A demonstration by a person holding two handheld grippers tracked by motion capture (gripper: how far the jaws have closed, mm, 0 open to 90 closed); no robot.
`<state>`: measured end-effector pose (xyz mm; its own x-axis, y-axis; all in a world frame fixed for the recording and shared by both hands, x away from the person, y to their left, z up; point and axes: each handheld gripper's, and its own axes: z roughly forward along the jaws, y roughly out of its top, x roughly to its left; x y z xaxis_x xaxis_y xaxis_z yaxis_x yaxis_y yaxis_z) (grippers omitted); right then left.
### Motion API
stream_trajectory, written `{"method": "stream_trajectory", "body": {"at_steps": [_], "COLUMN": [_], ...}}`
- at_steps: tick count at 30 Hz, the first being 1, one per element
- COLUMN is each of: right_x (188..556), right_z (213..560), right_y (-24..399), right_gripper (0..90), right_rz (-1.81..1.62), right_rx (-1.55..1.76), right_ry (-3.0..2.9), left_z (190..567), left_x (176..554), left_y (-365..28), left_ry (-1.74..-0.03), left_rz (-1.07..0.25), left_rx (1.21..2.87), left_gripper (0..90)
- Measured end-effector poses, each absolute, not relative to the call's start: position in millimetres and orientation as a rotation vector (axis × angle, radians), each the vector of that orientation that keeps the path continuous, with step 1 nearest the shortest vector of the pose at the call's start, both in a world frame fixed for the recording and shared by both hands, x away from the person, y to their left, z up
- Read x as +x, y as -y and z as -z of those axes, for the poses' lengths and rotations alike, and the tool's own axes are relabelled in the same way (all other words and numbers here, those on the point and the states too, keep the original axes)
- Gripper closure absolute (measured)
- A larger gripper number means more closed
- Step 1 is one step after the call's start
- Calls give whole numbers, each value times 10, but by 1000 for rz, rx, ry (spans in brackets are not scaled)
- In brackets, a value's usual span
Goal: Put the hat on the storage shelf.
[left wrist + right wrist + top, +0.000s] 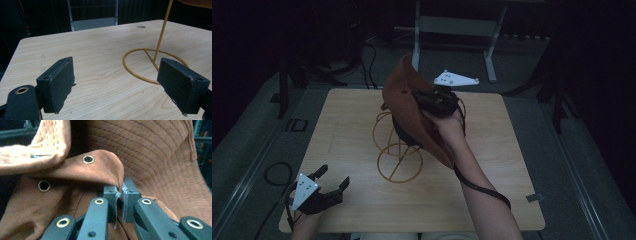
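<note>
At the table's centre, your right gripper point(428, 100) has its jaws pinched together on a fold of the brown hat point(404, 95); the right gripper view shows the fabric bunched over the jaw tips, with two metal eyelets point(88, 159) at about 10 o'clock from them and the stitched brim point(160, 152) spreading away toward 1 o'clock. Your right hand point(449, 122) holds the gripper above the table, so the hat hangs tilted over the top of the gold wire stand point(398, 150); whether the hat touches the stand cannot be told. Stand's ring base point(150, 65) rests flat on the wooden table point(492, 200), its thin upright rod rising from the ring's cross bar. Your left gripper point(332, 182) sits at the table's 7 o'clock corner, well apart from the stand, jaws spread wide with nothing between them; in the left gripper view the ring base lies toward 1 o'clock beyond the jaws. A grey metal frame point(457, 25) stands on the floor past the table's far edge at 12 o'clock.
</note>
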<state>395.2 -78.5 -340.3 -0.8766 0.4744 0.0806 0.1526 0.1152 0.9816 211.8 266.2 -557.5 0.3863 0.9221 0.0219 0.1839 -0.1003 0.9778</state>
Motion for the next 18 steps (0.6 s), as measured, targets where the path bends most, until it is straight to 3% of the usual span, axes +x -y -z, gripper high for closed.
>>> {"method": "stream_trajectory", "body": {"at_steps": [8, 13, 18], "right_x": [3954, 3942, 3891], "right_z": [3533, 3575, 3641], "right_y": [506, 388, 296], "right_gripper": [776, 494, 363], "right_rz": [-1758, -1688, -1614], "right_rx": [578, 565, 517], "right_ry": [-2262, -2323, -2363], "left_z": [5587, 5602, 5602], "left_x": [2120, 2123, 2120], "left_y": [-2678, -2695, -2696], "left_ry": [-1027, -1037, -1037], "left_rz": [-842, -832, -831], "left_rx": [1549, 1545, 1544], "left_gripper": [152, 152, 152]}}
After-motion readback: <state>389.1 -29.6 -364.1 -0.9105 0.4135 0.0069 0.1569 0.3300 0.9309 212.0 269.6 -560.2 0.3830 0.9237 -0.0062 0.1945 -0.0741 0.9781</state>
